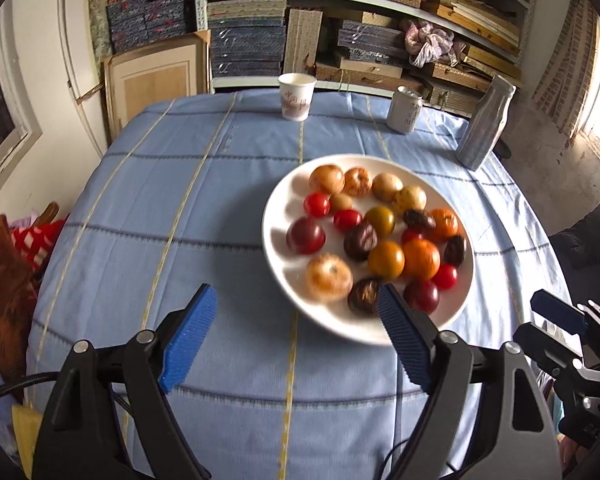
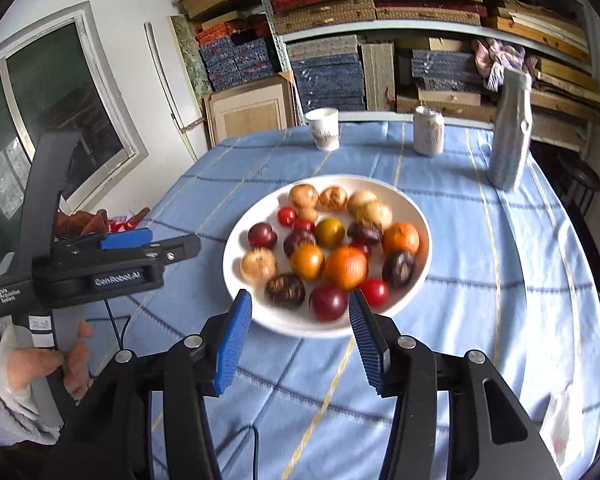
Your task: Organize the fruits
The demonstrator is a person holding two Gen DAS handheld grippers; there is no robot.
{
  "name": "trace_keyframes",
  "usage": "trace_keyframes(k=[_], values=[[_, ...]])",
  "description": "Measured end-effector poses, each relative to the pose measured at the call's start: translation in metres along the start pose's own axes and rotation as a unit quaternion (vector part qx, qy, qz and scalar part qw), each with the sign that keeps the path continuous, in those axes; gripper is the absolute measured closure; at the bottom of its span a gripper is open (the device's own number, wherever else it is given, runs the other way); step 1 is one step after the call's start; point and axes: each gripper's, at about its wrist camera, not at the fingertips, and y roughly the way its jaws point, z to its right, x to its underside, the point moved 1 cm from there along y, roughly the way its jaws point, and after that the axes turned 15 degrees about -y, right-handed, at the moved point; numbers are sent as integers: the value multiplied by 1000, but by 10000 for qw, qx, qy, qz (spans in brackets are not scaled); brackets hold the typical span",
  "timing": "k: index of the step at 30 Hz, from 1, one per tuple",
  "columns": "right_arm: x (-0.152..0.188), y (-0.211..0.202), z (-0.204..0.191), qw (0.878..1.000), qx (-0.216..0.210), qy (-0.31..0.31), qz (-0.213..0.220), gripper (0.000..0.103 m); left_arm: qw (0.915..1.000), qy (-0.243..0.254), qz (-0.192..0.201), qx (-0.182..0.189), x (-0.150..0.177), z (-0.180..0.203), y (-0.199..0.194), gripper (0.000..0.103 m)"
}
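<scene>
A white plate (image 1: 284, 216) on the blue checked tablecloth holds several small fruits: oranges (image 1: 421, 258), red cherry tomatoes (image 1: 317, 204), dark plums (image 1: 306, 235), dark wrinkled fruits (image 1: 360, 241) and pale tan fruits (image 1: 327, 277). My left gripper (image 1: 296, 300) is open and empty, above the cloth at the plate's near left rim. My right gripper (image 2: 300, 308) is open and empty, just short of the plate's (image 2: 236, 248) near rim, with a dark plum (image 2: 327, 302) ahead between its fingers. The left gripper's body also shows in the right wrist view (image 2: 112, 256), held in a hand.
At the table's far edge stand a paper cup (image 1: 297, 96), a can (image 1: 404, 110) and a grey bottle (image 1: 486, 128). Shelves of stacked boxes fill the back wall. A chair with clothes (image 1: 12, 272) is at the left. The right gripper's tip (image 1: 560, 312) shows at the right edge.
</scene>
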Motion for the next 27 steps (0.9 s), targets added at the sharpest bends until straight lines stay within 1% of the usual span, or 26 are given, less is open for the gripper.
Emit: trace_keyframes(k=[1, 10, 17, 21, 25, 27], values=[[4, -1, 0, 10000, -1, 14, -28, 52, 10000, -13, -8, -21, 3, -1, -1, 18], [33, -10, -7, 9996, 29, 123, -239, 47, 9998, -5, -138, -112, 35, -4, -13, 10], [44, -17, -9, 9994, 54, 166, -296, 44, 9997, -30, -169, -146, 43, -5, -19, 5], [44, -22, -9, 9995, 86, 172, -253, 39, 9998, 31, -144, -149, 45, -2, -23, 4], [42, -26, -10, 9995, 148, 180, -214, 33, 9993, 168, -106, -306, 47, 3, -26, 4], [42, -27, -9, 9994, 173, 229, -212, 28, 9976, 306, -31, -623, 48, 8, -27, 4]])
